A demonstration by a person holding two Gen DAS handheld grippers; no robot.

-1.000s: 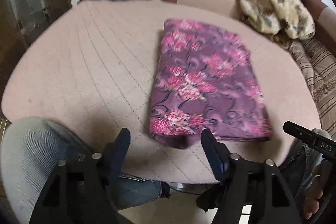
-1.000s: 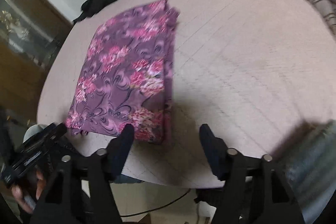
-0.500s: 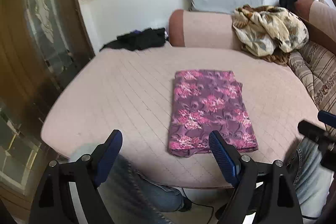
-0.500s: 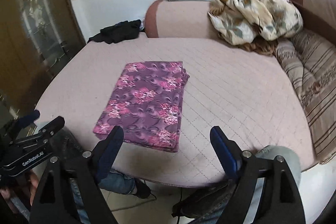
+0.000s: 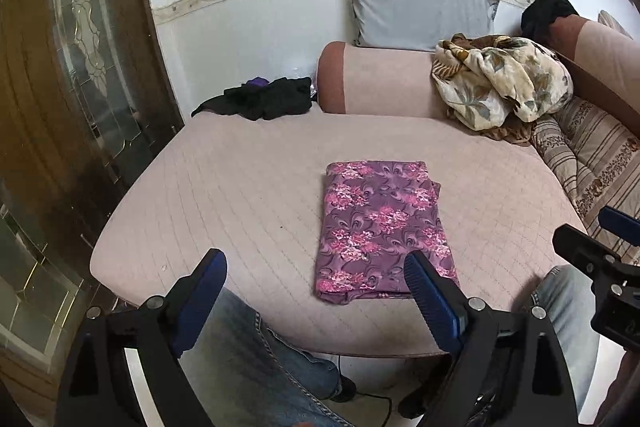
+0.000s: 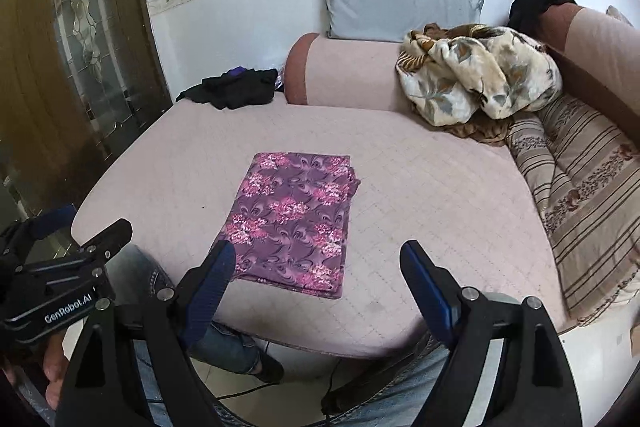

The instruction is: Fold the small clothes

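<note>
A purple cloth with pink flowers (image 5: 380, 227) lies folded into a flat rectangle on the pink quilted bed (image 5: 248, 187); it also shows in the right wrist view (image 6: 294, 219). My left gripper (image 5: 316, 263) is open and empty, held back above the bed's near edge, short of the cloth. My right gripper (image 6: 318, 255) is open and empty, also back from the near edge. The right gripper's body shows at the right of the left wrist view (image 5: 600, 267). The left gripper's body shows at the left of the right wrist view (image 6: 60, 267).
A black garment (image 5: 264, 99) lies at the bed's far left corner. A pink bolster (image 5: 384, 83), a grey pillow (image 5: 420, 11) and a crumpled floral blanket (image 5: 500, 83) sit at the back. A striped cushion (image 5: 592, 155) lines the right. A glass-panelled door (image 5: 80, 67) stands left. Jeans-clad knees (image 5: 248, 347) are below.
Both grippers have drawn back and up from the cloth's near edge. The cloth now lies farther off, folded and flat.
</note>
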